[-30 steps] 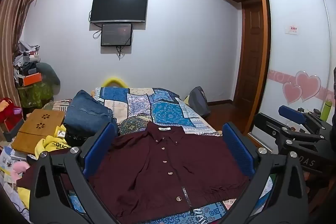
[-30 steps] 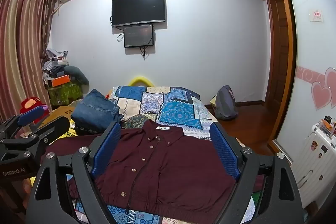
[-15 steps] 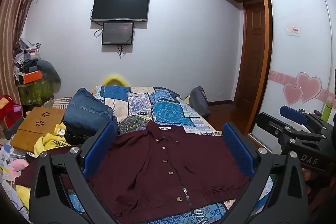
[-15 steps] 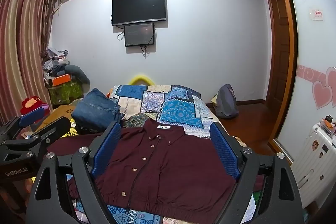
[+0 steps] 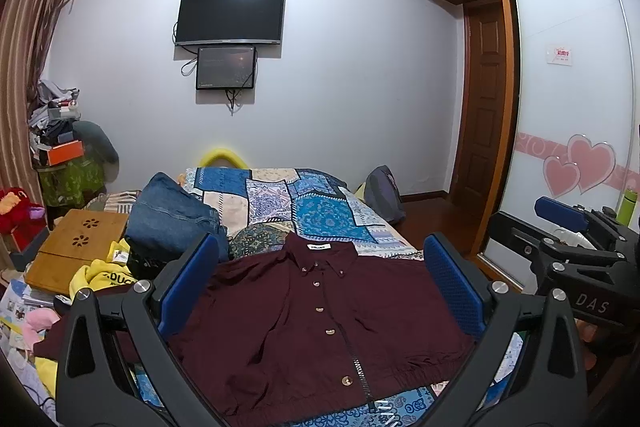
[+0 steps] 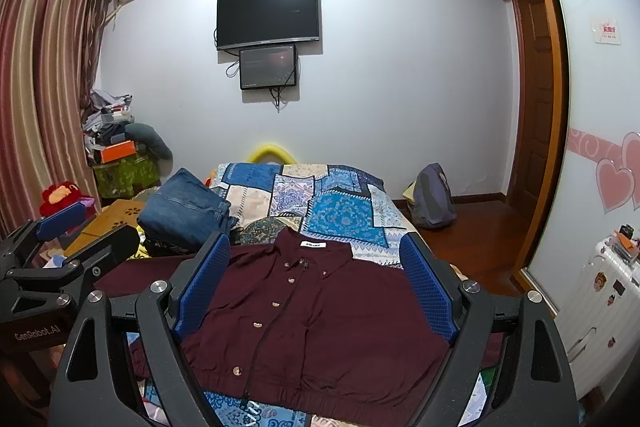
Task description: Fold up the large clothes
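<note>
A: Where now?

B: Maroon button-up shirt (image 5: pixel 320 311) spread flat, front up, collar to the far side, on the near end of the bed (image 5: pixel 332 219). Hem at the near edge, sleeves out to left and right.

A: Tools?

B: Left tool (image 5: pixel 320 291) wide open, holding nothing, hovering above the shirt. Right tool (image 6: pixel 316 291) likewise spread wide and empty. Each visible at the edge of the other's view.

A: Best way in?

B: Probably start with a sleeve. Lower to the far left cuff, pinch one layer only, carry across the chest, lay flat. Same on the right. Thin fabric, likely to slide and bunch, so lift low and smooth after.

A: Risks?

B: Catching the patchwork bedspread (image 6: pixel 344 215) along with the cloth. Also the elastic hem puckering.

A: Surroundings?

B: Folded jeans (image 5: pixel 172 219) far left on the bed, yellow garment (image 5: pixel 100 275) and a wooden lap desk (image 5: pixel 76 247) beside. Wall television (image 6: pixel 268 15) beyond, backpack (image 6: pixel 432 199) on the floor to the right, white suitcase (image 6: pixel 600 287) near right.
</note>
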`<state>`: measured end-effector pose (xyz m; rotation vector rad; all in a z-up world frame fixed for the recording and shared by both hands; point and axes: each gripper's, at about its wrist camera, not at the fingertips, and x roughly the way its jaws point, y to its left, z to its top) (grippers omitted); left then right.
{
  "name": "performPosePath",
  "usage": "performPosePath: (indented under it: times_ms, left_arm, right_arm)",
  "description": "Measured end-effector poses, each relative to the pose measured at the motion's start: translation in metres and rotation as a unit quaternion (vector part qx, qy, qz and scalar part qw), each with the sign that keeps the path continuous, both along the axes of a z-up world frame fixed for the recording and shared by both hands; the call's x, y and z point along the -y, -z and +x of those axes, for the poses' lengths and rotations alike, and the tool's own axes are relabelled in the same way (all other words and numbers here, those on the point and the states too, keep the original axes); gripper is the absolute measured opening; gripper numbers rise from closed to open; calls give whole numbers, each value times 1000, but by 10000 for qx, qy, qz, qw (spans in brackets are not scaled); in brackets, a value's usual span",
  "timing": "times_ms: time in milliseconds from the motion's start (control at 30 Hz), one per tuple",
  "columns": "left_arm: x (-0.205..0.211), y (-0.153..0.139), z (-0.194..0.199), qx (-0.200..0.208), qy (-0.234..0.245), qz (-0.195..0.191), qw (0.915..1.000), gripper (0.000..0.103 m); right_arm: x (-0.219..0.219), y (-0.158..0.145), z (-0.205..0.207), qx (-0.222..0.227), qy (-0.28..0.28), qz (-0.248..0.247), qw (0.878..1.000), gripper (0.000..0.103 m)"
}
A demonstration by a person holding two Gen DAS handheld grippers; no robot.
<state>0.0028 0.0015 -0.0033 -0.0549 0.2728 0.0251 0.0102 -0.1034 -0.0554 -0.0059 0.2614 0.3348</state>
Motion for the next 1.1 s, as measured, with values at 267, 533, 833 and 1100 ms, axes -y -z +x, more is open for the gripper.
performPosePath:
  times_ms: [267, 533, 833, 1100]
  left_arm:
    - [0, -2, -1, 12, -24, 39, 10000, 103]
    - [1, -1, -1, 9, -34, 26, 10000, 103]
    - [1, -1, -1, 10, -36, 19, 10000, 103]
    - [1, -2, -1, 9, -36, 16, 10000, 103]
  right_arm:
    - [1, -1, 0, 30, -7, -18, 10000, 85]
    - [0, -2, 1, 20, 1, -3, 10000, 84]
    - [0, -2, 1, 17, -1, 4, 10000, 84]
    - [0, -2, 2, 13, -5, -7, 10000, 84]
